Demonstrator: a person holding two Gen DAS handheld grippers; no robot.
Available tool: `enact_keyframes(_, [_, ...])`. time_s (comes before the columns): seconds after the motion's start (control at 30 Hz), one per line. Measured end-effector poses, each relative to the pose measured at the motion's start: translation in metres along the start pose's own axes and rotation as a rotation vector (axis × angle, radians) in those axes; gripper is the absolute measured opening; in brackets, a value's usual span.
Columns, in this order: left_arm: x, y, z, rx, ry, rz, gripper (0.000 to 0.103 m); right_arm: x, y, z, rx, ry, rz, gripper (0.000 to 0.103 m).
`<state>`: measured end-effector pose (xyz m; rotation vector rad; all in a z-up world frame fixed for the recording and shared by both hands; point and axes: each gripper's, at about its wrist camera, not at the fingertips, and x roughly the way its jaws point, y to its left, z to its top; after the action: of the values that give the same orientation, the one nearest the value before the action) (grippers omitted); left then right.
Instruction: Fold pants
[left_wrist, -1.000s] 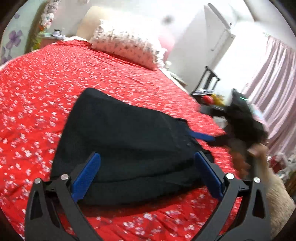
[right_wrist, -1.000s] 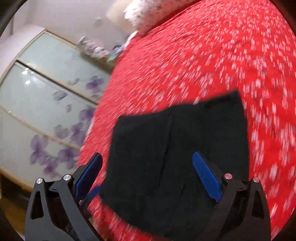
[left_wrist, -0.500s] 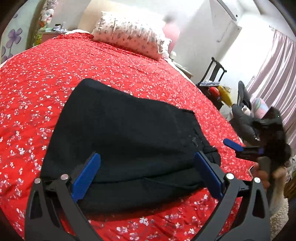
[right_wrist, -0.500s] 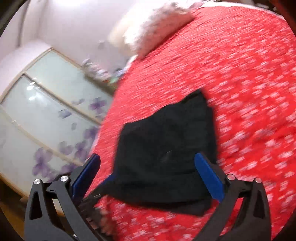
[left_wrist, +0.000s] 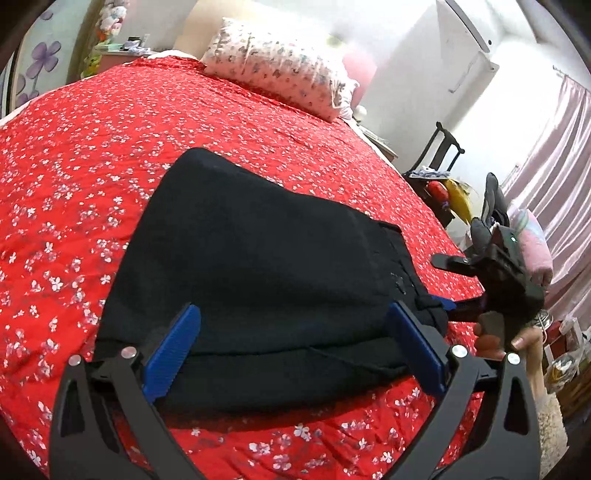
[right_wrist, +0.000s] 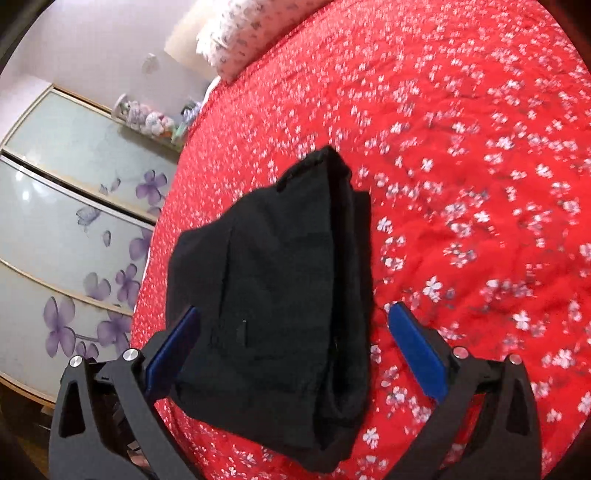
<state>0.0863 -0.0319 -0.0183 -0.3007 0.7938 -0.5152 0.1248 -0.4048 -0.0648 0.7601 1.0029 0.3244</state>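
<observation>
The black pants (left_wrist: 258, 266) lie folded into a compact stack on the red flowered bedspread (left_wrist: 92, 155). My left gripper (left_wrist: 295, 343) is open and empty, just above the stack's near edge. In the right wrist view the same pants (right_wrist: 269, 295) lie under my right gripper (right_wrist: 295, 339), which is open and empty with its blue fingers astride the stack's near end. The right gripper also shows in the left wrist view (left_wrist: 443, 284), at the stack's right edge, held by a hand.
A flowered pillow (left_wrist: 277, 81) lies at the head of the bed. A black chair (left_wrist: 443, 147) with clutter and a pink curtain (left_wrist: 561, 166) stand to the right. Wardrobe doors with purple flowers (right_wrist: 62, 236) line the far side.
The right gripper has swung back toward the stack's right edge, and its view now looks along the folded pants. The left gripper has hardly moved. The pants lie unchanged.
</observation>
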Motion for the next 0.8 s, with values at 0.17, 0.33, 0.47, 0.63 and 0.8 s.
enact_keyframes(0.17, [0.001, -0.001, -0.002, 0.026, 0.007, 0.011, 0.101, 0.011, -0.004, -0.002, -0.009, 0.041, 0.028, 0.102])
enact_keyframes(0.33, [0.003, -0.001, -0.002, 0.027, 0.008, 0.009, 0.101, 0.01, 0.0, -0.004, -0.005, 0.034, 0.101, 0.095])
enact_keyframes(0.47, [0.002, -0.001, -0.003, 0.017, 0.007, 0.012, 0.101, -0.005, 0.017, -0.006, -0.075, 0.015, 0.129, 0.095])
enact_keyframes(0.63, [0.002, -0.001, -0.004, 0.018, 0.006, 0.006, 0.101, 0.009, 0.004, -0.005, -0.01, 0.081, 0.068, 0.093])
enact_keyframes(0.8, [0.001, -0.002, -0.003, 0.018, 0.004, 0.006, 0.101, 0.011, 0.01, -0.008, -0.037, 0.088, 0.128, 0.091])
